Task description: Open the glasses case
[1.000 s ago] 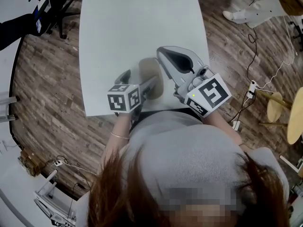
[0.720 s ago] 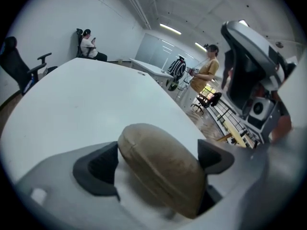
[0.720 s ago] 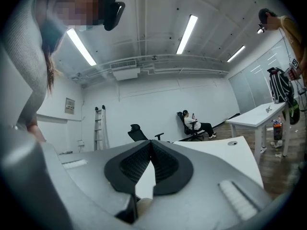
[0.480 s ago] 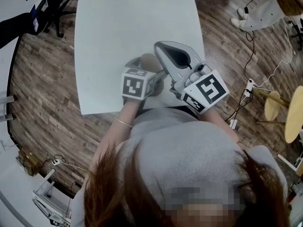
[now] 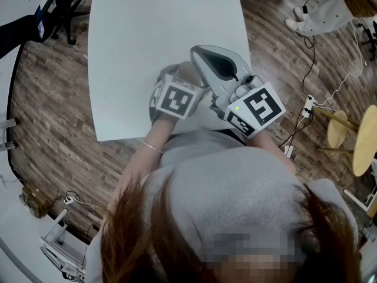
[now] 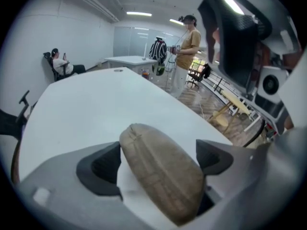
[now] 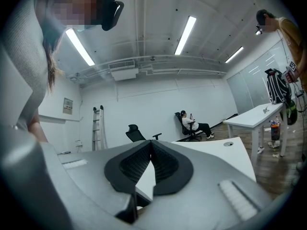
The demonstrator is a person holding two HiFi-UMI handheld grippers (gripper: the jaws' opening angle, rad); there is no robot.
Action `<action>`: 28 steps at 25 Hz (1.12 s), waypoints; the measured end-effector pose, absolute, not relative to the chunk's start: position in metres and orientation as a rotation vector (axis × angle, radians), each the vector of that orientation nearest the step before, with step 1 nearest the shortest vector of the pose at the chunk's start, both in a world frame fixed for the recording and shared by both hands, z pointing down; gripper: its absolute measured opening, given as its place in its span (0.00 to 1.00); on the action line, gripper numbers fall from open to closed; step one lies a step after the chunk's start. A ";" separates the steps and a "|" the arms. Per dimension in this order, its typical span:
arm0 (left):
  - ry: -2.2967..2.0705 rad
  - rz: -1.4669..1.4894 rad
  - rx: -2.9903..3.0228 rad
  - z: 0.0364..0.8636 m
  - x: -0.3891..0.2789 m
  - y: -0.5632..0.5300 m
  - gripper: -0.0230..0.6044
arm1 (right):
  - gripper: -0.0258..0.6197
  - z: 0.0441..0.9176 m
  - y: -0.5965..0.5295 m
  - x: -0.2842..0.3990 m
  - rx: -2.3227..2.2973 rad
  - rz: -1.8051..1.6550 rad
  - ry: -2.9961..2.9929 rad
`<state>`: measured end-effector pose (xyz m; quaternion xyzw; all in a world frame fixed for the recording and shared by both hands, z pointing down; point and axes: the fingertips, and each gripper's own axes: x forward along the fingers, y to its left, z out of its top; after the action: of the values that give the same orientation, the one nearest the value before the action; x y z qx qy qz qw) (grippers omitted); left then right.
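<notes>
Since a second ago the left claw [image 6: 162, 157] has travelled from the worktop's near edge toward 1 o'clock, so its marker cube [image 5: 178, 99] now covers most of the glasses case [image 5: 187, 71] in the head view; the right claw [image 7: 151, 159] has hardly shifted. The tan, seamed case lies flat on the white worktop [image 5: 147, 34], toward 5 o'clock of its surface and close to the near edge. Seen from the left gripper view, the left claw's jaws are spread wide and straddle the case, which runs slantwise between them: the pad at 9 o'clock rests against its side, while contact at the 3 o'clock pad cannot be told. The right claw sits at the case's 3 o'clock, lifted and pointing toward 11 o'clock, its dark ribbed pads pressed together with nothing between them. Wooden floor [image 5: 53, 111] surrounds the worktop. Far off at 10 o'clock in the left gripper view a person sits in a chair [image 6: 61, 63], and another person stands at 12 o'clock [image 6: 188, 47].
</notes>
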<state>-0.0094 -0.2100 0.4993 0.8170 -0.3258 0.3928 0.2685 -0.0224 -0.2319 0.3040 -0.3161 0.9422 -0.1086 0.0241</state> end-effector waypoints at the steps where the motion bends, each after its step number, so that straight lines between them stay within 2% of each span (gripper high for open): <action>1: -0.820 1.097 2.140 0.506 -0.010 -0.203 0.79 | 0.05 0.304 -0.233 -0.021 -0.982 -0.338 2.915; 2: -0.733 1.125 2.047 0.514 -0.010 -0.188 0.77 | 0.05 0.305 -0.233 -0.020 -0.986 -0.341 2.913; 5: -0.592 1.133 1.899 0.528 -0.007 -0.157 0.77 | 0.05 0.304 -0.234 -0.019 -0.988 -0.346 2.905; 7: -0.614 1.153 1.954 0.528 -0.009 -0.163 0.62 | 0.05 0.305 -0.234 -0.019 -0.989 -0.347 2.902; 12: -0.617 1.183 2.030 0.526 -0.010 -0.172 0.61 | 0.05 0.305 -0.237 -0.014 -1.006 -0.354 2.888; 17: -0.551 1.080 2.035 0.524 -0.006 -0.166 0.60 | 0.05 0.305 -0.238 -0.012 -1.019 -0.345 2.895; 20: -0.557 0.898 2.083 0.513 0.000 -0.174 0.60 | 0.05 0.304 -0.239 -0.012 -1.022 -0.329 2.903; 25: -0.497 0.307 2.061 0.461 0.004 -0.192 0.60 | 0.05 0.295 -0.244 -0.008 -0.986 -0.259 2.951; 28: -0.411 0.066 2.065 0.425 0.005 -0.197 0.60 | 0.05 0.285 -0.253 0.001 -0.977 -0.210 2.976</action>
<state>0.0045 -0.1966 0.4246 0.8518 -0.1697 0.0274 0.4948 0.0012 -0.2534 0.2853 -0.3111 0.9480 -0.0668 0.0011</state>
